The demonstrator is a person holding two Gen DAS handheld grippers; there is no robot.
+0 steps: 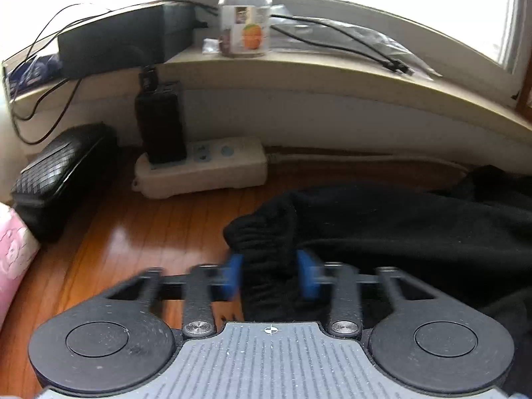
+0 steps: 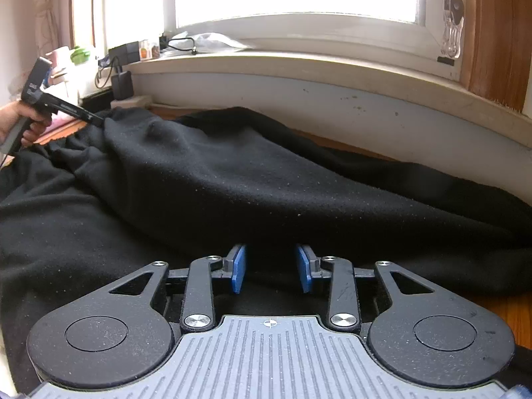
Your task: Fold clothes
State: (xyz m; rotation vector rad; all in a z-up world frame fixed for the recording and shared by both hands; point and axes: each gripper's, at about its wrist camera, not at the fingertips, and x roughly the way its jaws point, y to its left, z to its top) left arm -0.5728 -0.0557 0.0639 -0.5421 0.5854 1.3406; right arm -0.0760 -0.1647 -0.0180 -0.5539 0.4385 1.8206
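Note:
A black garment (image 1: 399, 232) lies spread on a wooden surface (image 1: 133, 232). In the left wrist view its gathered, ribbed edge (image 1: 262, 232) is bunched between the blue pads (image 1: 234, 274) of my left gripper (image 1: 269, 266), which is shut on it. The right wrist view shows the same black garment (image 2: 232, 183) filling the middle, with the left gripper (image 2: 99, 122) pinching its far left edge, held by a person's hand (image 2: 20, 123). My right gripper (image 2: 271, 262) hovers low over the cloth with its blue pads (image 2: 239, 269) apart and nothing pinched between them.
A white power strip (image 1: 202, 166) with a black adapter (image 1: 161, 126) sits by the wall. A black woven case (image 1: 56, 173) and a pink item (image 1: 13, 252) lie at left. A clear jar (image 1: 244, 23) and cables (image 1: 332, 33) rest on the windowsill (image 2: 299, 63).

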